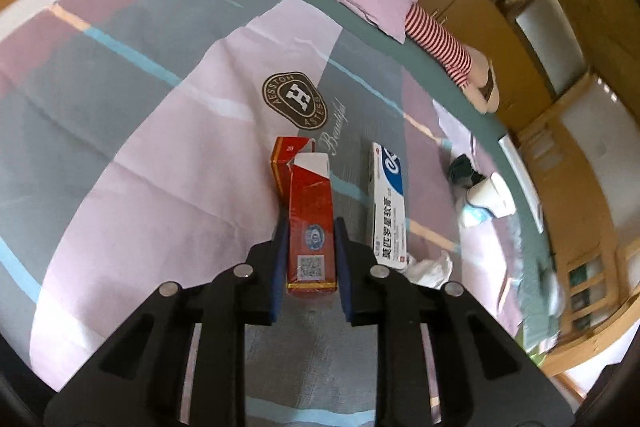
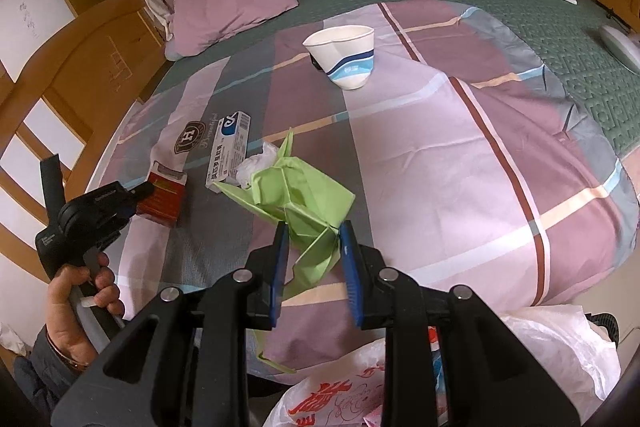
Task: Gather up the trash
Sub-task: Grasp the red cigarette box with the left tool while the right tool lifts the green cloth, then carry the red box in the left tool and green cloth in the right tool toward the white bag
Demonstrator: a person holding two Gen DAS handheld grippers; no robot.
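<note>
the left gripper (image 1: 310,227) has its blue pads closed in against the two long sides of a red cardboard cigarette carton with a torn-open white flap (image 1: 310,215), which seems to rest on the pink, grey and teal patchwork bedspread (image 1: 160,147). the right gripper (image 2: 313,251) is closed most of the way on a crumpled sheet of light green paper (image 2: 298,195), pinching its lower folds while the rest fans out above the fingers.

a white plastic bag with red printing (image 2: 340,387) lies open at the near edge of the bed, just beneath the right gripper; it looks like the place for the trash. left on the bedspread are a white and blue medicine box (image 2: 231,151), a crumpled white tissue (image 2: 256,167) touching it, and a dented white paper cup with a blue wave band (image 2: 344,55) farther up the bed.

the step in hand seems to be dropping the green paper into the bag. to do it well, bring the fingers right over the bag mouth before opening, since loose paper can drift or snag on a pad. the carton should be lifted level, as its torn top could spill anything inside.
</note>
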